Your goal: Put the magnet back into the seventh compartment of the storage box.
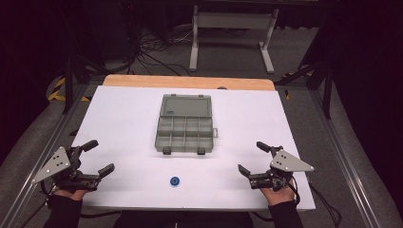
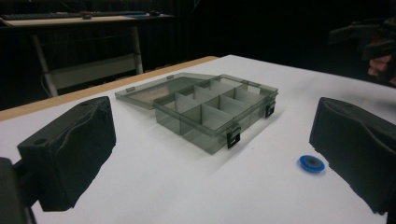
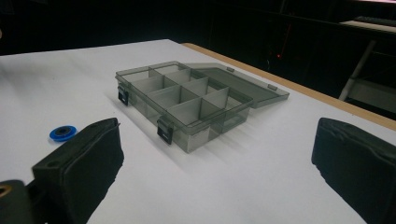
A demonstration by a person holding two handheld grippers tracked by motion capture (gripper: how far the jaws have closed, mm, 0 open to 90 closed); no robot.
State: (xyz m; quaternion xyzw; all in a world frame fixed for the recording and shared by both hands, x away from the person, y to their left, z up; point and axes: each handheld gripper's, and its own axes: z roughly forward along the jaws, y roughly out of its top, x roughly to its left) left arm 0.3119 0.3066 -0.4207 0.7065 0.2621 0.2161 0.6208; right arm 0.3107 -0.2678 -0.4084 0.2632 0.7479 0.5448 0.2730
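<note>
Blue disc (image 1: 175, 181): lay flat near the table's (image 1: 119, 123) front edge, between both grippers and touching neither, just short of the organiser box (image 1: 184, 128).
Box: lid folded back, compartments apparently empty.
Left gripper (image 1: 94, 158): jaws spread, nothing between them.
Right gripper (image 1: 253, 158): jaws spread wide, empty.
Risk: being thin and flat, the disc could skid away or flip if a jaw clipped its rim; the narrow compartments leave little margin for a drop.

one compartment box (image 1: 184, 129), one blue ring (image 1: 175, 181), two grippers.
</note>
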